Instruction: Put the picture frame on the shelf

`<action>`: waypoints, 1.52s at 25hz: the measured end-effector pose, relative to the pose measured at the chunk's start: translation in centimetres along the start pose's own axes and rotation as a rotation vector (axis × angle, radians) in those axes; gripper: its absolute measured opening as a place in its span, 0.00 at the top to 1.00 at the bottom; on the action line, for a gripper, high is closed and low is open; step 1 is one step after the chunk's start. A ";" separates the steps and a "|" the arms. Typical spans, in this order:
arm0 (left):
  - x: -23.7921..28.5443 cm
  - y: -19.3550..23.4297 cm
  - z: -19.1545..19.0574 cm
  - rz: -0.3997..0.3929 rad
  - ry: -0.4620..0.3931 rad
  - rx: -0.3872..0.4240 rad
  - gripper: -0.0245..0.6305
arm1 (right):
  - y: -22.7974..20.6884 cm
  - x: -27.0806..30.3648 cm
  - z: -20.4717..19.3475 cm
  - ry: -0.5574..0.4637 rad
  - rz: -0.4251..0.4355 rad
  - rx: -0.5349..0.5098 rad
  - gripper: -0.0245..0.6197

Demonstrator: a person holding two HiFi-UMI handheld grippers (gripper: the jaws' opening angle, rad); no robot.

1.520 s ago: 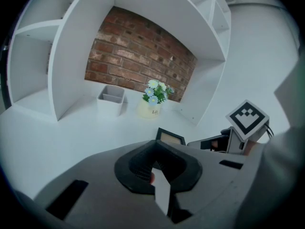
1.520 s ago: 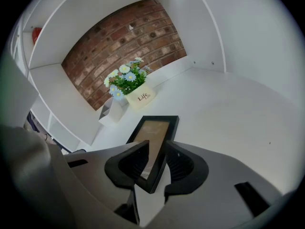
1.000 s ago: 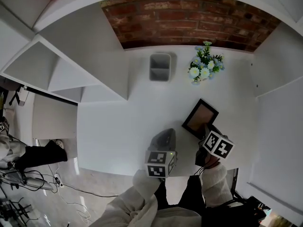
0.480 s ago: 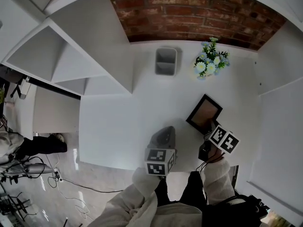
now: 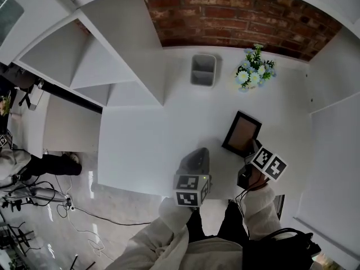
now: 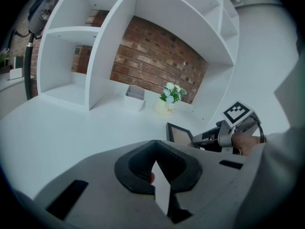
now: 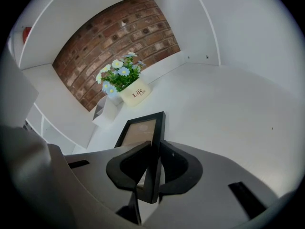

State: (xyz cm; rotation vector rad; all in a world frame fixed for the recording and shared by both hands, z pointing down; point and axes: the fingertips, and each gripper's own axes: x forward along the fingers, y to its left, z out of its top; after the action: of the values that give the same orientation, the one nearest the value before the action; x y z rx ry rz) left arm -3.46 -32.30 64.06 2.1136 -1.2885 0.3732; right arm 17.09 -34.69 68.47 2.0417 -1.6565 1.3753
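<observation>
Gripping picture frame, "Life" pot beyond

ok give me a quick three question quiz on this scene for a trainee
1. True or false: the right gripper has its jaws shut on the edge of the black rectangular picture frame.
2. Which thing stands by the red brick wall, beside the white pot of blue and white flowers? A) a grey two-compartment plastic bin B) a red mug C) a stack of books
3. Fill in: the frame is not yet on the white shelf unit, which stands at the head view's ____ side.
Key: 1 true; 2 A; 3 left
</observation>
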 end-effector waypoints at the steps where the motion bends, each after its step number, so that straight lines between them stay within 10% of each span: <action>1: -0.3 0.1 0.0 0.007 -0.004 -0.003 0.95 | 0.3 -0.2 0.0 0.000 0.010 -0.007 0.85; 38: -20.3 2.9 -1.2 0.520 -0.338 -0.198 0.95 | 19.0 -11.3 -7.2 0.154 0.606 -0.470 0.85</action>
State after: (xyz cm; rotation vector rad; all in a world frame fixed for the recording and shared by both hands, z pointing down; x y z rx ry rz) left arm -15.68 -18.36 55.24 1.7021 -1.9890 0.0909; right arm -2.29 -29.38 56.71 1.1962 -2.3531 1.0868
